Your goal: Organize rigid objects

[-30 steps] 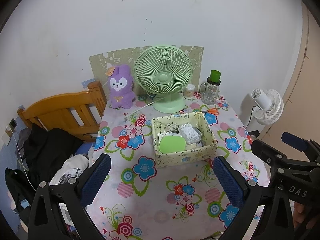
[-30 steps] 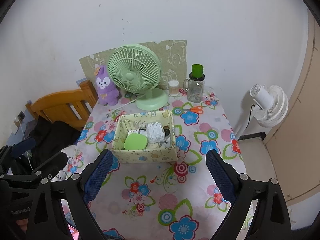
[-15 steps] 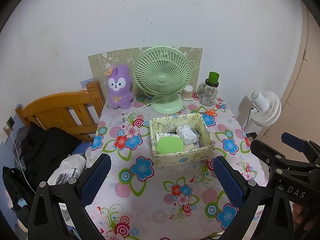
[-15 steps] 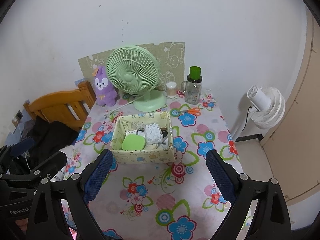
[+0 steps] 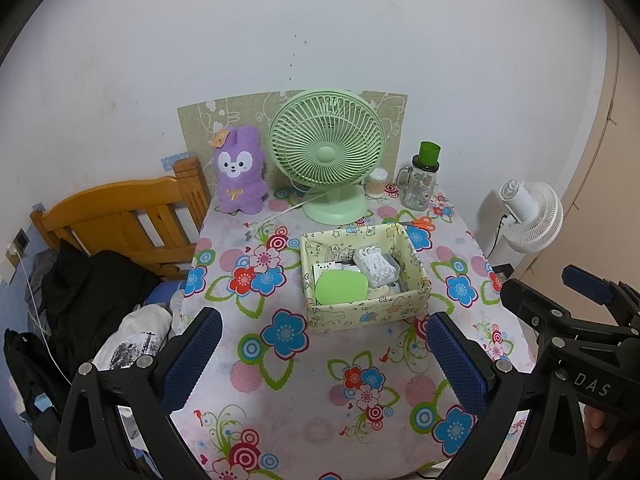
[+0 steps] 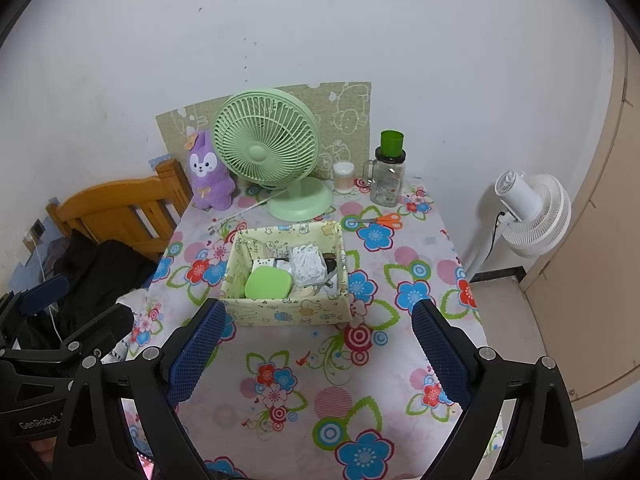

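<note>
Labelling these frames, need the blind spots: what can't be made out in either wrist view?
- Box contents: the green lid and white bundle cover what lies beneath, both views.
- Dark item in the box: too small to name; hidden in the left view.
- Jar print: too small.
- Table near edge: hidden by both grippers' jaws.

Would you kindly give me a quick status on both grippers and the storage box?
Left gripper open, empty. Right gripper open, empty, short of the storage box. Box part filled; scissors lie outside behind it. Nothing in the way.
</note>
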`<state>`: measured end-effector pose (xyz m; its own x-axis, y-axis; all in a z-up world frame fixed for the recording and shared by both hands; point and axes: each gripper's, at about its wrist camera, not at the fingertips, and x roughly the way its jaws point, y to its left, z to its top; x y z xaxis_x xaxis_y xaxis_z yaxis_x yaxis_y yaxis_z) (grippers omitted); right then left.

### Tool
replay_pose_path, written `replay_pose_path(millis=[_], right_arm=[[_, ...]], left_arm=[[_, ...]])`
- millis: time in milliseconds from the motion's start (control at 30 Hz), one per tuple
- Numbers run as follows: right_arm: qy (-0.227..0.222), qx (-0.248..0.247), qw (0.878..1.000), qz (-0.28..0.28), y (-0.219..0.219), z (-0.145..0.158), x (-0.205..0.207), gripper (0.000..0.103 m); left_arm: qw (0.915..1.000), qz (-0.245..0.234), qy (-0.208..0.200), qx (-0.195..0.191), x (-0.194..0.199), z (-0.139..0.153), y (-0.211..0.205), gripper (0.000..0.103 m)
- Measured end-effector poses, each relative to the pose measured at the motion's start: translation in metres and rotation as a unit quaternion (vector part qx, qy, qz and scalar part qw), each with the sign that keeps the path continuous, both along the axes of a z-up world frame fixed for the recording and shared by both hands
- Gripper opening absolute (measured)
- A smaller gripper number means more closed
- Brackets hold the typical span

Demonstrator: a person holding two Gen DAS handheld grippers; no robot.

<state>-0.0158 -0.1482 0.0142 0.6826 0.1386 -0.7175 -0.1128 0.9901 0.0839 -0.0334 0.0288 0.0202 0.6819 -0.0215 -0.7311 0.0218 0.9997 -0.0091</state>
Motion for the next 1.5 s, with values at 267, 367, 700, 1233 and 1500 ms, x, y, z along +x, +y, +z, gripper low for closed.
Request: replay_pose_path(millis=[267, 367, 700, 1233, 1500], right_arm=[[-0.001, -0.003, 1.000, -0.003, -0.0014, -0.0006, -0.0001, 0.096], [-0.002, -0.004, 1.000, -0.006, -0.0036, -0.0011, -0.0006, 0.096], [-0.002, -0.005, 1.000, -0.005, -0.0034, -0.0008, -0.0005, 0.096], [-0.004, -0.007, 1.000, -0.005, -0.0060, 0.0006, -0.0021, 0.096], [0.000, -0.011, 1.000, -0.003, -0.0077, 0.0005, -0.0011, 0.096]], left_arm=[[1.0000, -0.002, -0.001, 0.001, 0.0004, 0.0004, 0.0000, 0.103], [1.0000, -0.004, -0.002, 0.002, 0.0007, 0.0001, -0.0007, 0.103], [1.0000, -0.003, -0.002, 0.002, 0.0010, 0.0003, -0.0002, 0.103], [1.0000, -0.004, -0.003, 0.003, 0.0003, 0.0006, -0.0027, 0.103], [1.0000, -0.003, -0.002, 0.002, 0.0000, 0.0004, -0.0031, 0.103]])
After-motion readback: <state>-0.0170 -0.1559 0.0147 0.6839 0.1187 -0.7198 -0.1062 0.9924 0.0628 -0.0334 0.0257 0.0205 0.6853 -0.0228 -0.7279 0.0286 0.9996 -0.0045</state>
